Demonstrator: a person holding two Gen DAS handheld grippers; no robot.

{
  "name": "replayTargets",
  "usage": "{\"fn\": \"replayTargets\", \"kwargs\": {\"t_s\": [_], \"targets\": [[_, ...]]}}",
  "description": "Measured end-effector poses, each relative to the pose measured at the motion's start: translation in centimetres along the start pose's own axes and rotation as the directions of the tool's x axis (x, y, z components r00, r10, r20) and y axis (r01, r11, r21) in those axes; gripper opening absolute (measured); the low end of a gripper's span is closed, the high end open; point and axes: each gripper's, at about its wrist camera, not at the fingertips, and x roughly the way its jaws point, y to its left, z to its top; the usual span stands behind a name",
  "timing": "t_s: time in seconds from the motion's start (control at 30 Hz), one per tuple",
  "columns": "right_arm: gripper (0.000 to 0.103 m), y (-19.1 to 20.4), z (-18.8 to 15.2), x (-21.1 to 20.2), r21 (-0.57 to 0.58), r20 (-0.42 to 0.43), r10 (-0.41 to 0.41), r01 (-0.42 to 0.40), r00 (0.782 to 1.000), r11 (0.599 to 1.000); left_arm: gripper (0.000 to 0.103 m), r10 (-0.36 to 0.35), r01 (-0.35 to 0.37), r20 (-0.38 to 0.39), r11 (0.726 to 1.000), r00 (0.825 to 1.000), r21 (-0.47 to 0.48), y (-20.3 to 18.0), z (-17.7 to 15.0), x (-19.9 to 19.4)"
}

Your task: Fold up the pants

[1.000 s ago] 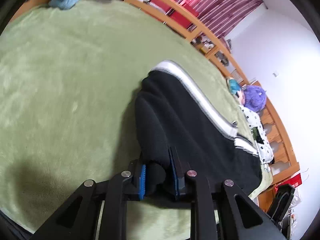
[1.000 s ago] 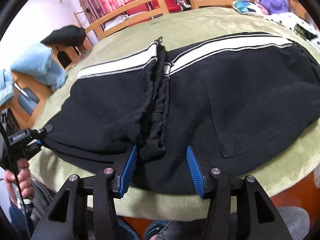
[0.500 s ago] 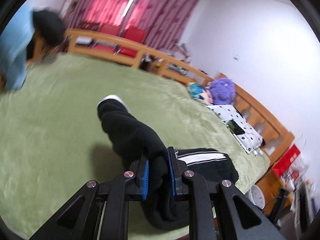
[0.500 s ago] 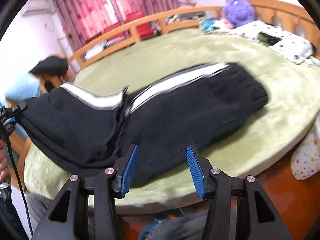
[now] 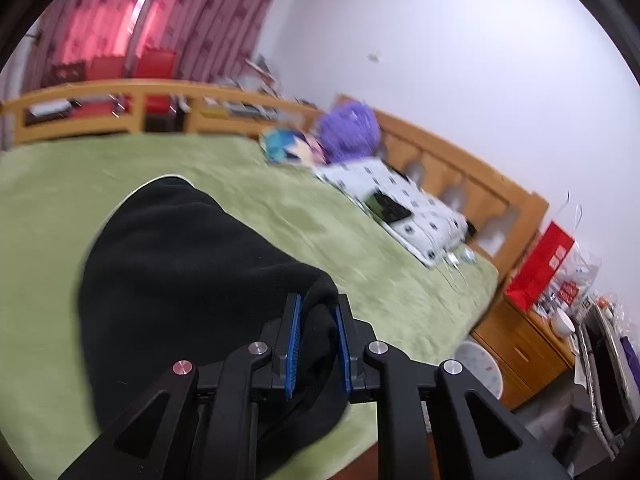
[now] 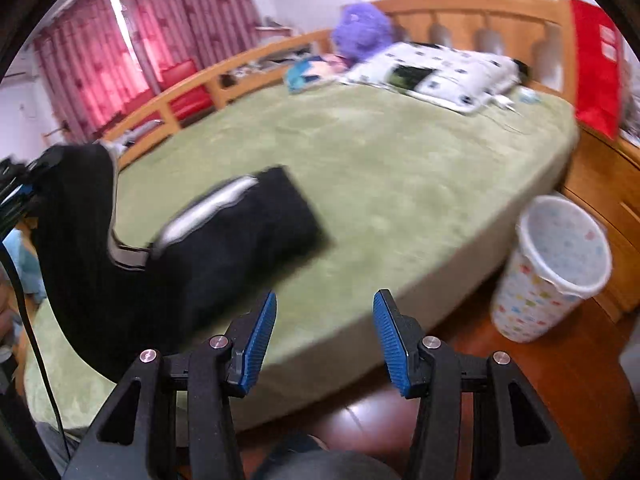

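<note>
Pants (image 5: 180,280) hang lifted over the green bed (image 5: 380,280), one end pinched in the left gripper (image 5: 318,344), seemingly to carry it across for a fold. The right gripper (image 6: 324,340) gapes empty beside the bed edge.

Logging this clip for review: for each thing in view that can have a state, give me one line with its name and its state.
left tool: shut on the pants, black fabric bunched between its blue pads.
right tool: open, holding nothing, at the bed's near edge.
pants: partly lifted at one end, the other end lying on the green blanket.
wastebasket: upright on the floor beside the bed.
</note>
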Motion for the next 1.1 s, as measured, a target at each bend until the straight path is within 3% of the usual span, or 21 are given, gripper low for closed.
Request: {"fn": "replayTargets", "kwargs": {"t_s": [0.1,0.13,0.17,0.23,0.3,0.4,0.43,0.5,0.57,0.67,0.77,0.87,0.97,1.1], "targets": [[0.050,-2.4,-0.7,1.2,0.025,-0.048,-0.043,0.044,0.998,0.999,0.016,-0.052,0.050,-0.118,0.999,0.992,-0.014,-2.5,-2.2,6.7],[0.050,-3.0,-1.0,1.5,0.028,-0.069,-0.059,0.061,0.996,0.998,0.018,-0.067,0.067,-0.187,0.998,0.980,-0.008,-3.2,-3.2,8.8],[0.050,-3.4,-1.2,1.8,0.026,-0.080,-0.068,0.070,0.995,0.997,0.017,-0.093,0.094,-0.277,0.996,0.956,-0.009,-3.6,-4.5,10.8],[0.050,-3.8,-1.4,2.5,0.004,-0.095,-0.075,0.075,0.993,0.997,0.017,-0.136,0.133,-0.341,0.991,0.930,-0.032,-3.8,-5.5,11.6],[0.050,-3.6,-1.3,3.1,-0.021,-0.095,-0.075,0.073,0.993,0.997,0.024,-0.157,0.155,-0.324,0.987,0.933,-0.030,-3.2,-5.6,9.8],[0.050,-2.6,-0.4,4.1,-0.047,-0.082,-0.035,0.032,0.996,0.998,0.060,-0.161,0.167,-0.265,0.986,0.951,0.003,-1.8,-4.3,5.6],[0.050,-2.0,0.2,4.7,-0.051,-0.076,-0.009,0.005,0.997,0.999,0.062,-0.130,0.140,-0.229,0.990,0.965,0.026,-1.0,-3.9,4.0],[0.050,-0.7,1.5,5.5,-0.060,-0.060,0.036,-0.039,0.998,0.997,0.064,-0.056,0.065,-0.175,0.997,0.983,0.047,1.1,-3.0,1.7],[0.050,1.0,2.7,6.2,-0.082,-0.032,0.094,-0.096,0.995,0.992,0.067,0.014,-0.010,-0.155,0.999,0.988,0.031,3.6,-2.4,0.3],[0.050,4.1,5.0,7.7,-0.121,-0.003,0.181,-0.180,0.983,0.976,0.067,0.139,-0.142,-0.154,0.990,0.978,-0.004,8.2,-2.9,-1.6],[0.051,6.9,7.3,9.8,-0.179,0.019,0.258,-0.250,0.966,0.951,0.067,0.212,-0.227,-0.184,0.972,0.960,-0.065,12.2,-4.5,-3.0],[0.050,8.9,8.9,14.1,-0.210,-0.055,0.243,-0.249,0.969,0.946,0.067,0.210,-0.249,-0.233,0.956,0.950,-0.153,15.5,-6.6,-3.8],[0.049,9.7,8.5,18.2,-0.213,-0.181,0.201,-0.238,0.963,0.948,0.067,0.222,-0.277,-0.265,0.942,0.938,-0.191,17.3,-8.1,-3.8],[0.032,11.6,7.3,17.6,-0.298,-0.170,0.194,-0.239,0.966,0.924,0.067,0.156,-0.230,-0.278,0.939,0.948,-0.257,18.4,-9.3,-2.8]]}}
